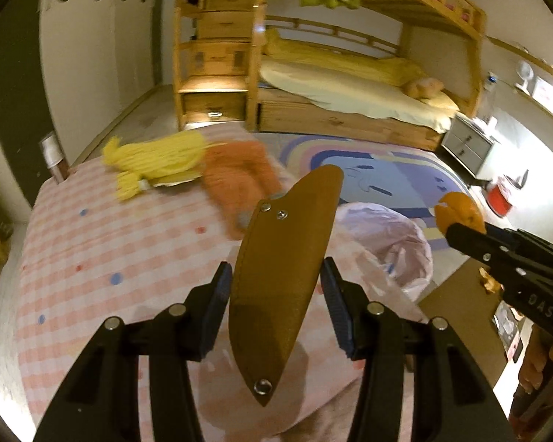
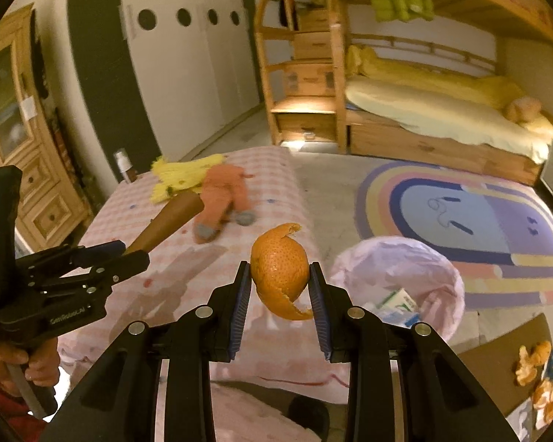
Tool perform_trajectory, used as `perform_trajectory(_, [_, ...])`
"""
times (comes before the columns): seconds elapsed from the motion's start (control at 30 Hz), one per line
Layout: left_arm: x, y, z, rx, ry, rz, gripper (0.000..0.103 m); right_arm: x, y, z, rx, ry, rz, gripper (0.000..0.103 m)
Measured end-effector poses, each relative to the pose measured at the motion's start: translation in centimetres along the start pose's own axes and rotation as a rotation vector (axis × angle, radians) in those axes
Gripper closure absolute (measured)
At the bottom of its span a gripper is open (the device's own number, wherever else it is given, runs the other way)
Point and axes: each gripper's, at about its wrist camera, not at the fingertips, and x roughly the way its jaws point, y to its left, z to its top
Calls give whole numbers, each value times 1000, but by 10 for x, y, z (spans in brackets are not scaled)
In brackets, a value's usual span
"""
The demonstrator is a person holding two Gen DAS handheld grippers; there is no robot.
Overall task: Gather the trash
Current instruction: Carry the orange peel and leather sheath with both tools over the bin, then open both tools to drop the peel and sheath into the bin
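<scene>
While my right gripper [image 2: 279, 287] pinched an orange peel [image 2: 279, 276] near the lined bin [image 2: 446, 276], my left gripper [image 1: 274, 287] held a brown sheath [image 1: 284, 276].

Warm, dim indoor light; brightest patch on bunk bed steps [image 2: 306, 110]. Soft shadows on checked bedspread [image 2: 210, 258]. Motion blur throughout; strong fisheye bending, dark vignette corners.

Orange peel [image 2: 279, 280]; brown sheath [image 1: 276, 276]; pink-checked bedcover [image 1: 110, 250] (scattered blue, red dots).
</scene>
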Motion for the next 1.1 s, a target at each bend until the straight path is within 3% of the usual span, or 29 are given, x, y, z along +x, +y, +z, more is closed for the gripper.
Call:
perform_trajectory(0.5, [76,-104,46,126,30,-156,55,16,-104,-7,128,26,-132,71])
perform_trajectory(0.9, [138,-133,76,132,65,-213,54,75,-150,5,149,76,-160,70])
perform_trajectory(1.0, [144,-132,84,125,55,-218,53,86,-158,7,154,77,-165,66])
perform_trajectory(1.07, [144,-129,86,117,45,-221,42,90,-161,8,164,80,-177,52])
perform_trajectory(1.1, [143,-129,87,112,38,-218,39,89,-162,8,171,78,-177,50])
